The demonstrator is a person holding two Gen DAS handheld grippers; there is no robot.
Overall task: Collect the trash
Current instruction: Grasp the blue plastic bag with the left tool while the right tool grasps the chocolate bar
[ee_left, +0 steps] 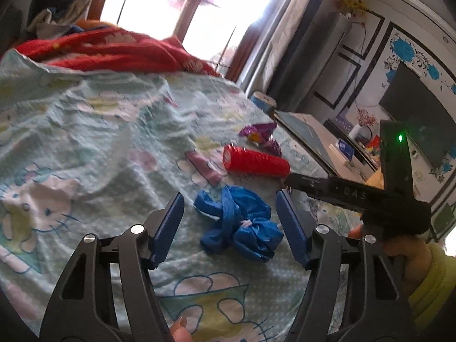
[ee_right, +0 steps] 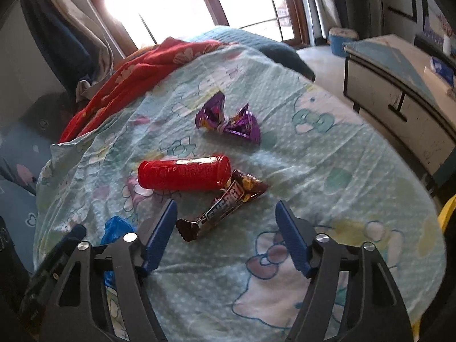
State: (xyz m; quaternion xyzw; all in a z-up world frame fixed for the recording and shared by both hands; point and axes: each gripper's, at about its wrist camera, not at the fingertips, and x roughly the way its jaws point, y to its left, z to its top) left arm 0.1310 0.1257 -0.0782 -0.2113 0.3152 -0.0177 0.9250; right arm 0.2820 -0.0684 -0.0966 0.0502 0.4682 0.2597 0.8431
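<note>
A crumpled blue plastic bag (ee_left: pixel 239 225) lies on the cartoon-print bedsheet (ee_left: pixel 85 131), between the blue pads of my left gripper (ee_left: pixel 230 195). That gripper is open, with a gap on each side of the bag. Beyond the bag lie a red cylindrical can (ee_left: pixel 255 164) on its side and a crumpled purple foil wrapper (ee_left: pixel 258 132). In the right wrist view, a brown chocolate bar wrapper (ee_right: pixel 225 205) lies between the pads of my open right gripper (ee_right: pixel 225 204), untouched. The red can (ee_right: pixel 182 172) sits just behind it, the purple wrapper (ee_right: pixel 228 121) farther back, and the blue bag (ee_right: pixel 116 228) at lower left.
A red blanket (ee_right: pixel 136 77) is bunched at the far side of the bed. A low cabinet (ee_right: pixel 399 97) stands to the right of the bed, with a blue bucket (ee_right: pixel 340 41) on the floor beyond it. A dark screen (ee_left: pixel 419 122) hangs on the wall.
</note>
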